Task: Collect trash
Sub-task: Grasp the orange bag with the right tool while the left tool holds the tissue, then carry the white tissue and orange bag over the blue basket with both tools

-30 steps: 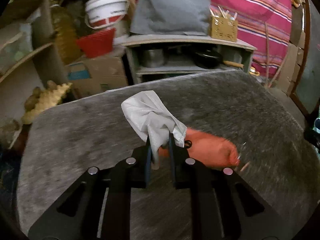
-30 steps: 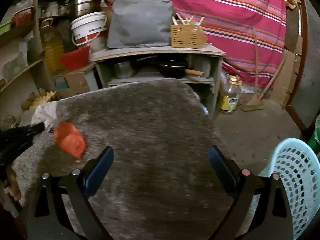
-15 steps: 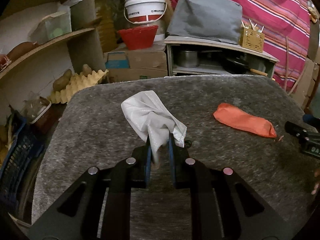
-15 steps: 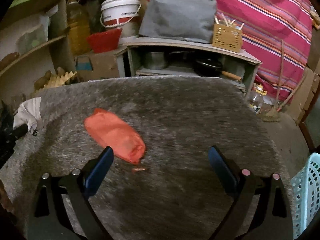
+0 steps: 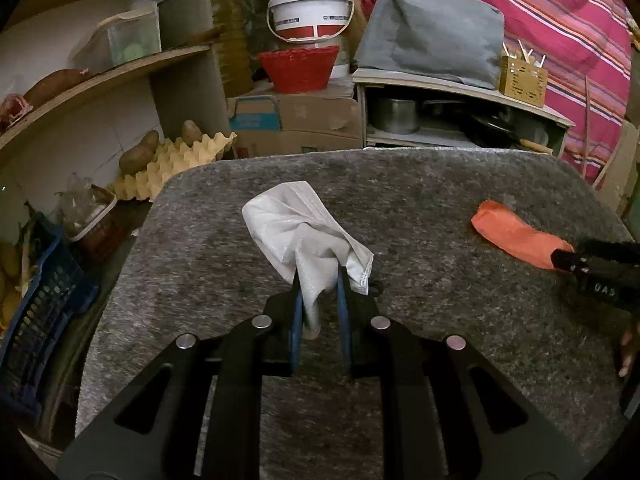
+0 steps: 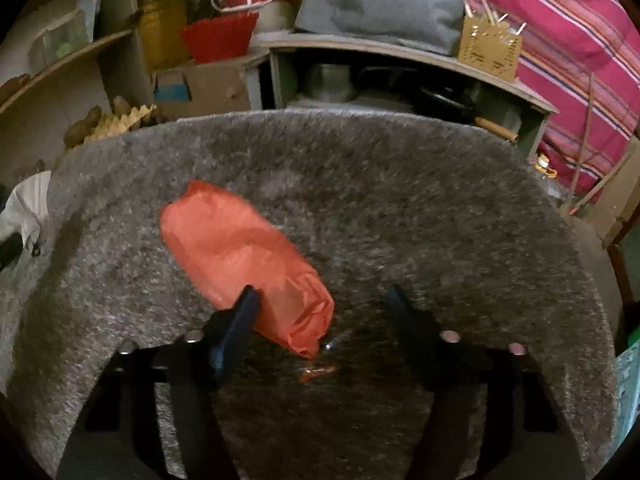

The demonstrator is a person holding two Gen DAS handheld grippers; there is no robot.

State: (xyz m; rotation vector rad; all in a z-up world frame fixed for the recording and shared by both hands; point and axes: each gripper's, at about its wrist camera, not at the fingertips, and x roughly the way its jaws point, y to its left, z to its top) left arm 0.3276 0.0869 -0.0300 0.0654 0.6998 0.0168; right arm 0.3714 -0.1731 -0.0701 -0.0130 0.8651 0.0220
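Note:
My left gripper (image 5: 318, 280) is shut on a crumpled white bag (image 5: 304, 228) and holds it over the grey felt table (image 5: 440, 208). An orange wrapper (image 6: 240, 256) lies on the table; in the left wrist view it (image 5: 516, 234) is at the right. My right gripper (image 6: 324, 300) is open with the near end of the orange wrapper between its fingers, the left finger (image 6: 240, 320) touching it. The right gripper also shows in the left wrist view (image 5: 600, 268) at the wrapper's end. The white bag shows at the left edge of the right wrist view (image 6: 28, 208).
Small orange scraps (image 6: 318, 372) lie on the felt by the wrapper's near end. Behind the table stand a shelf unit with pots (image 5: 440, 120), a cardboard box (image 5: 296, 120), a red basket (image 5: 298, 66), a white bucket (image 5: 310, 12). Egg trays (image 5: 176, 160) and a blue crate (image 5: 36, 320) sit left.
My right gripper has moved forward and left onto the orange wrapper, its fingers narrowing around the near end. My left gripper has kept the white bag and drifted left.

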